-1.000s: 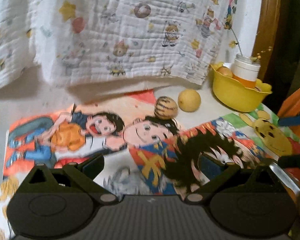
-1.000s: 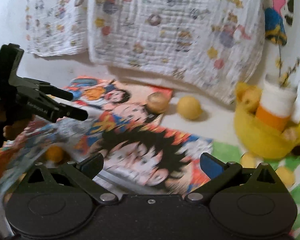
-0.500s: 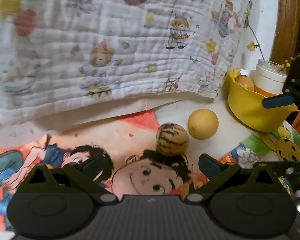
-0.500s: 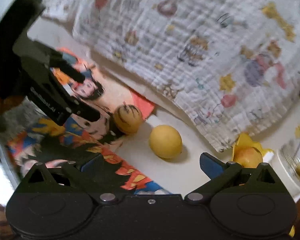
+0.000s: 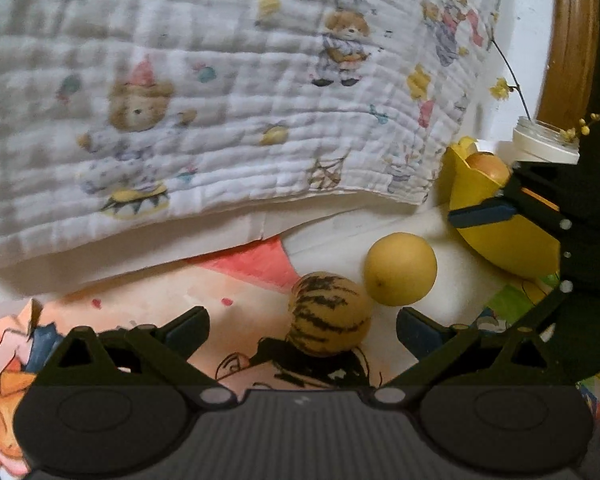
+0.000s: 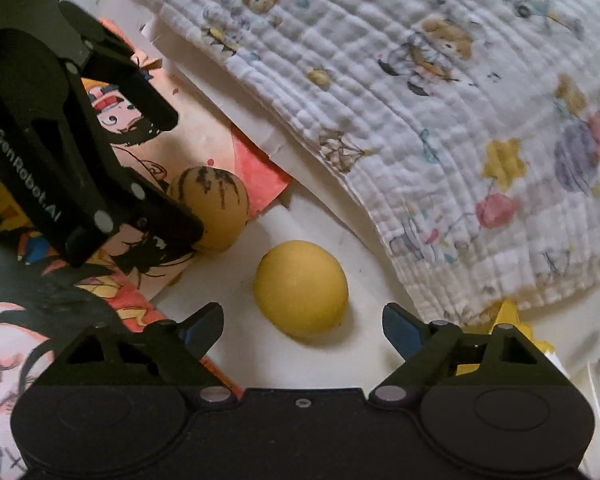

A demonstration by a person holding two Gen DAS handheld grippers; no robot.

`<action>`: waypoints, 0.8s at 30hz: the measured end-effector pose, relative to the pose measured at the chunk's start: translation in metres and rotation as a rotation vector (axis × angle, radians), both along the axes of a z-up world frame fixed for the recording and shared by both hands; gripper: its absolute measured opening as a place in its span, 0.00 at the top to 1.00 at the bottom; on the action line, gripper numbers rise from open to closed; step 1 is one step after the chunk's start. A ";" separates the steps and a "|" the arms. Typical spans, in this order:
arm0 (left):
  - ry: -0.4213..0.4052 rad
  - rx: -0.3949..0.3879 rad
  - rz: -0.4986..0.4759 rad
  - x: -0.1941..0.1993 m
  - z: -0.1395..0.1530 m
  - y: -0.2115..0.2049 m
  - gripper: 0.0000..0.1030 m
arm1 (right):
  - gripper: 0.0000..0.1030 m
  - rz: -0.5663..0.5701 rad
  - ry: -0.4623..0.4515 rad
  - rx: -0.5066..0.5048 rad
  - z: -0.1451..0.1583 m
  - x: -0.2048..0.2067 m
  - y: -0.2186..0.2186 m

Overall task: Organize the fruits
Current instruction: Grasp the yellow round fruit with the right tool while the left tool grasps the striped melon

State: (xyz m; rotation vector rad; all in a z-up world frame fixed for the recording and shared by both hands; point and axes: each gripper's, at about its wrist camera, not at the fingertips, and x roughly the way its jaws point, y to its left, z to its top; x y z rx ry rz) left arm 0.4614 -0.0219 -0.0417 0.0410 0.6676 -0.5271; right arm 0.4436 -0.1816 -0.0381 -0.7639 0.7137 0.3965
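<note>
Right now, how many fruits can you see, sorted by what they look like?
Striped yellow fruit: 1, the striped fruit on the cartoon poster.
Plain yellow fruit: 1, the plain yellow fruit beside it on the white surface.
Orange-tinted fruit: 1, the fruit in the yellow bowl; the yellow bowl may hide more.
Total: 3 fruits.

The white desk carries a cartoon-printed mat, whose red corner ends beside the plain yellow fruit. That fruit sits on bare desk. The striped fruit rests on the mat's edge, just beside the yellow fruit. A printed white blanket hangs behind it; a yellow bowl stands to its right.
</note>
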 end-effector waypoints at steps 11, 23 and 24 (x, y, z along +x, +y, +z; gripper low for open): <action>0.025 -0.054 -0.064 0.009 -0.010 0.002 0.19 | 0.25 0.052 0.009 -0.026 -0.014 0.019 0.011; 0.093 -0.105 -0.081 0.021 -0.021 0.004 0.34 | 0.33 0.056 0.035 0.010 -0.008 0.036 0.004; 0.098 -0.111 -0.081 0.022 -0.022 0.005 0.35 | 0.34 0.052 0.038 0.016 -0.007 0.037 0.003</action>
